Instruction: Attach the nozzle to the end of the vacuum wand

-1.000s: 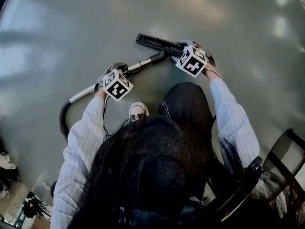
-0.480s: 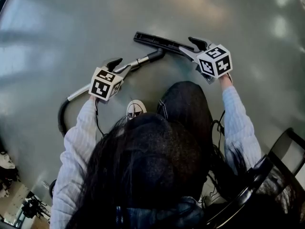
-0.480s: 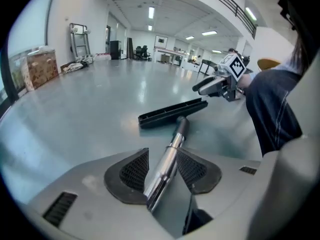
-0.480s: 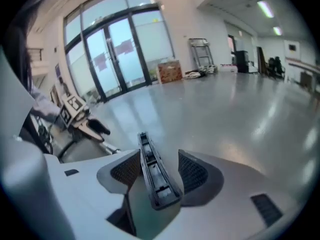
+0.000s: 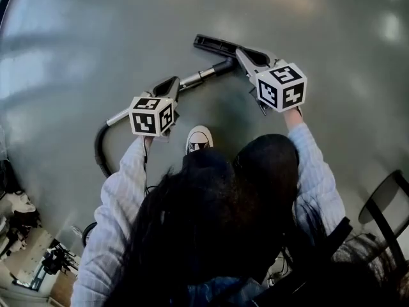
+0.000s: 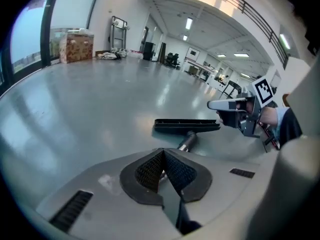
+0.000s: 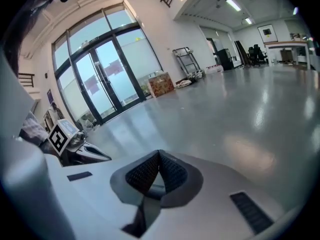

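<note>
Container-wise there's not much here: the only one I can spot is a cardboard box (image 6: 76,45) way beyond the nozzle (image 5: 214,44) by the windows, and it's too far off to tell what's inside. The nozzle itself lies flat on the floor (image 5: 96,43), with the dark end of the vacuum wand (image 5: 201,77) meeting its neck, so from your head view they look joined. From the nozzle, the wand runs back toward you and to your left, then turns into a black hose (image 5: 100,151) that curls round on the floor. Your left gripper (image 5: 168,86) hangs over the wand, back from the nozzle, and its fingers are pressed together with nothing between them. Your right gripper (image 5: 249,56) is just to the right of the nozzle, up off the floor, its fingers also closed tight and empty. Your shoe (image 5: 199,138) sits on the near side of the nozzle, and a black chair (image 5: 383,216) is well back and to the right of it. The floor is smooth, grey and glossy, throwing back the ceiling lights. The room's a big open hall: glass doors (image 7: 102,84) and a metal cart (image 7: 186,59) far past the nozzle.
</note>
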Demonstrator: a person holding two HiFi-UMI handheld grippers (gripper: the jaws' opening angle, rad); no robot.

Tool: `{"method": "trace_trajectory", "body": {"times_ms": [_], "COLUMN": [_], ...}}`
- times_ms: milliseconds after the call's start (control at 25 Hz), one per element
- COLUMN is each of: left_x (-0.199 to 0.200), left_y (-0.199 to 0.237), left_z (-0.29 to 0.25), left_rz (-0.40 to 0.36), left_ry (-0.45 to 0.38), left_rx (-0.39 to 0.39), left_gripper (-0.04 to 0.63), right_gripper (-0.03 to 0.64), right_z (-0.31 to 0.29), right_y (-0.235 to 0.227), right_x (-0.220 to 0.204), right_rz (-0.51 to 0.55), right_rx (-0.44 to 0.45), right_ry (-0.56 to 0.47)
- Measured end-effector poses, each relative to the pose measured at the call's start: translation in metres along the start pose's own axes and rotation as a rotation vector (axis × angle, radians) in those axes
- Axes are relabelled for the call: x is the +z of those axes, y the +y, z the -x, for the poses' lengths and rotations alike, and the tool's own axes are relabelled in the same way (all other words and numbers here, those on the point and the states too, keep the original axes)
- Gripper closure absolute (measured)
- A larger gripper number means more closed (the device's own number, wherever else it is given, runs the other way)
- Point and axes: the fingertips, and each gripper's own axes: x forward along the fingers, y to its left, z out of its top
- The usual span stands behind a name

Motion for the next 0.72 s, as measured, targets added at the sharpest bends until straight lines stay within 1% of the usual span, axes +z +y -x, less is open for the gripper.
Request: {"method": "trace_trajectory", "body": {"times_ms": [80,120,200,360,440,600,720], "left_x": [-0.006,-0.009,-0.011,0.001,0.010,0.020,0.033], "left_y": [0.001,0.002,0.002,-0.005,-0.012,-0.039,-0.058], "left_z": [0.018,0.028,0.048,0.089,0.112,0.151,0.192], "left_rz": [0.075,0.101,0.128,0.170,0.172,0.124,0.146], "left_ry": [0.003,0.006,0.010,0.004,0.001,0.012,0.017], "left_rx": [0.010,0.017,0.038,0.059,0.059,0.045,0.035], "left_gripper": [0.591,0.591,0.591,0.591,0.591,0.591,0.591], "right_gripper": [0.609,0.609,0.609,0.609,0.609,0.609,0.609], "right_z": [0.002,0.002,0.005,0.018,0.028,0.058,0.087], "right_y": [0.019,0.031,0.055,0.100,0.123,0.154,0.179], "right_x": [-0.005,-0.008,-0.011,-0.013,-0.008,0.004,0.032], "right_rz": [-0.056,-0.092,-0.146,-0.173,-0.175,-0.175,-0.199], "right_rx": [0.005,0.012,0.024,0.025,0.032,0.036,0.035], "right_ry": [0.006,0.005,0.006,0.054,0.089,0.136,0.155]}}
